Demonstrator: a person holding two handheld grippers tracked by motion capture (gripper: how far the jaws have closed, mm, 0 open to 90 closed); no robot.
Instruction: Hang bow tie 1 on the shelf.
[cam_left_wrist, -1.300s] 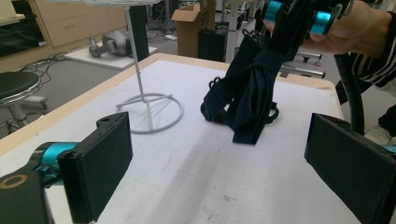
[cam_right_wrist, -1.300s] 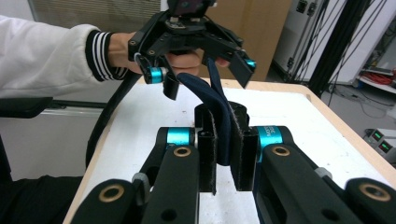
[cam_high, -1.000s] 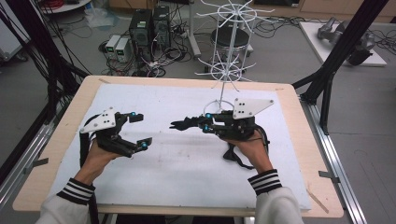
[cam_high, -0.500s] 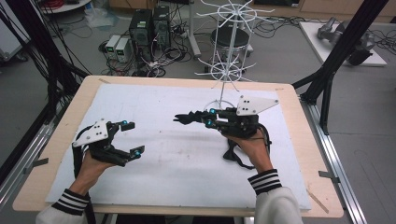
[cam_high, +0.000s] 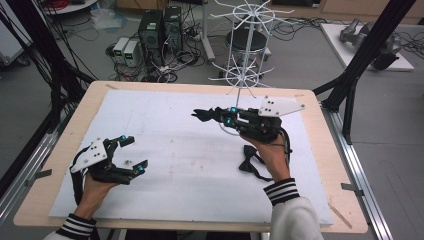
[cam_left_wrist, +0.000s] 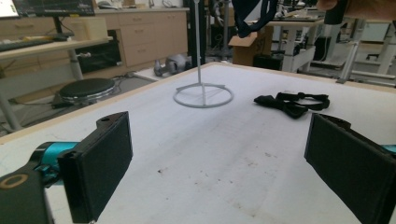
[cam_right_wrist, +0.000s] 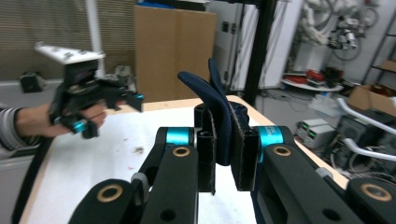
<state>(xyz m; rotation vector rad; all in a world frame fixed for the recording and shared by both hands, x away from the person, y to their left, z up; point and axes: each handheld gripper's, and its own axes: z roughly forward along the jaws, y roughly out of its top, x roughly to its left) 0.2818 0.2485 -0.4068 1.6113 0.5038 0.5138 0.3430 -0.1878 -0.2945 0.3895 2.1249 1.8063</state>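
My right gripper (cam_high: 212, 116) hovers over the middle of the white mat, pointing left, shut on a dark navy cloth piece (cam_high: 198, 114). In the right gripper view the cloth (cam_right_wrist: 211, 91) sticks up from between the closed pads of that gripper (cam_right_wrist: 223, 140). A black bow tie (cam_high: 251, 163) lies on the mat beside the right wrist; in the left gripper view the bow tie (cam_left_wrist: 290, 101) lies ahead to the right. My left gripper (cam_high: 134, 153) sits low at the mat's near left, open, with nothing between its pads (cam_left_wrist: 100, 165).
A white wire rack (cam_high: 245, 47) stands at the mat's far side, its ring base (cam_left_wrist: 203, 95) on the mat (cam_high: 165, 115). Black frame posts flank the table. The wooden table edge (cam_high: 45, 180) runs close to the left hand.
The left gripper has moved left, toward the near edge, and down close to the mat, still open. The right gripper has stayed in place with the cloth.
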